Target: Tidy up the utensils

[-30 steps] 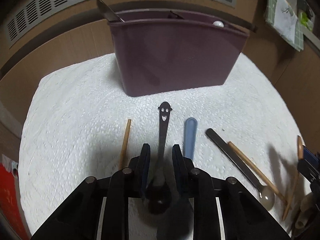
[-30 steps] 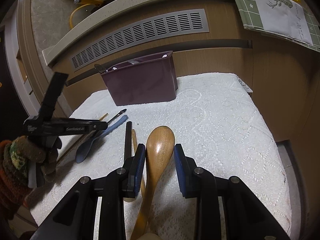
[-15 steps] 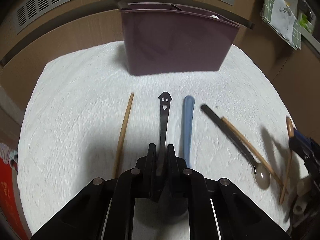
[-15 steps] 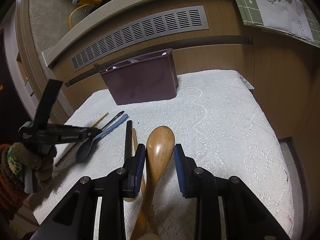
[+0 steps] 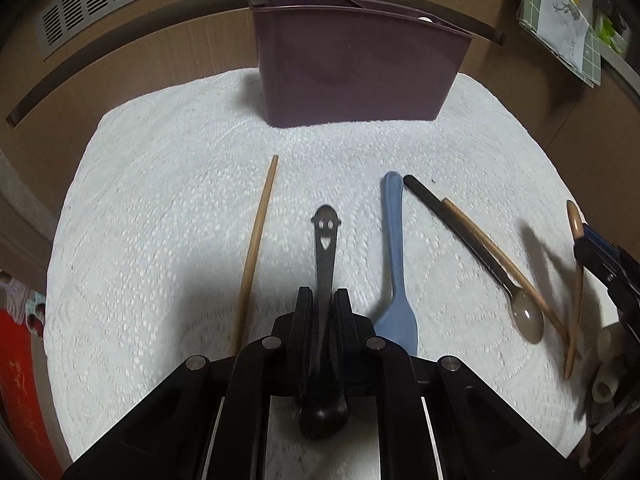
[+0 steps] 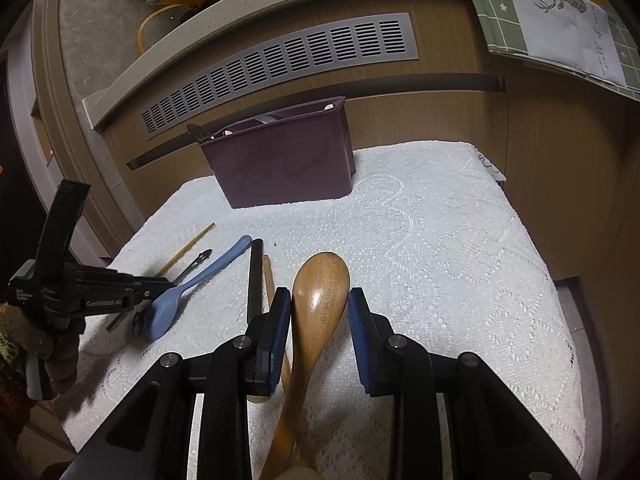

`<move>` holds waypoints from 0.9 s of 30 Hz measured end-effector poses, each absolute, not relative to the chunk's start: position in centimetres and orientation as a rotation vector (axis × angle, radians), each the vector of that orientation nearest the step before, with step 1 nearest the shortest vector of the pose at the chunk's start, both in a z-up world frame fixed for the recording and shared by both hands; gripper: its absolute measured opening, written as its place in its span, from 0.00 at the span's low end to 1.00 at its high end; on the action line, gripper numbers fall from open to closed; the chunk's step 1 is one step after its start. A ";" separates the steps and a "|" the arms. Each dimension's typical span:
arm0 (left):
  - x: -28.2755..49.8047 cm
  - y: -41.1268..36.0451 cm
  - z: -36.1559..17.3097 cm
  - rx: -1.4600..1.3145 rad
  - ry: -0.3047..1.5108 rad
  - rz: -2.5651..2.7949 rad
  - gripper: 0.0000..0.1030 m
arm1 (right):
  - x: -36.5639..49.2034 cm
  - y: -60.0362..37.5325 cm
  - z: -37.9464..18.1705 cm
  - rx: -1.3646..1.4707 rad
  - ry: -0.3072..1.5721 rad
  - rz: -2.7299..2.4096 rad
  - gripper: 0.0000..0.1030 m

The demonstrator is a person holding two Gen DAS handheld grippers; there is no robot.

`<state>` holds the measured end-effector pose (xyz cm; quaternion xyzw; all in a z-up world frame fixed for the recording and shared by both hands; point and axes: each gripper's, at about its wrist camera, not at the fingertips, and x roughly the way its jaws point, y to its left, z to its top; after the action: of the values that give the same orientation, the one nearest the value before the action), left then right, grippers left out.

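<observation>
Black metal spoon (image 5: 325, 256) with a smiley-face cutout at its handle end: pinched at the stem by the left gripper (image 5: 324, 300), whose jaws have just been closing and now sit narrow on it. Handle end points toward the maroon utensil caddy (image 5: 356, 68); bowl sits back between the gripper arms.

Lying on the white lace cloth (image 5: 160, 208): a wooden chopstick (image 5: 256, 252) just left of the spoon, a blue plastic spoon (image 5: 394, 248) just right. Further right, a black-handled spoon (image 5: 472, 256) with a second wooden chopstick (image 5: 504, 264) alongside, touching.

Right gripper (image 6: 320, 312): jaws wide, either side of a large wooden spoon's (image 6: 320, 300) bowl. Pads not pressing it.

Caddy stands upright at the cloth's far edge, against a wood-panelled front with a grey vent grille (image 6: 276, 76).
</observation>
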<state>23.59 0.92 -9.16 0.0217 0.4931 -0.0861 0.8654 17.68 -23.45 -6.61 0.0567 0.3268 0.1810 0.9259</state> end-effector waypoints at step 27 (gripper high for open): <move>20.4 4.0 -3.8 -0.174 0.806 -0.238 0.03 | 17.4 -22.8 -2.2 0.055 0.604 0.380 0.26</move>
<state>20.42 4.00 -3.82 -0.0845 0.3908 -0.1155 0.9093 17.39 -22.83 -2.17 0.0267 0.2958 0.1862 0.9366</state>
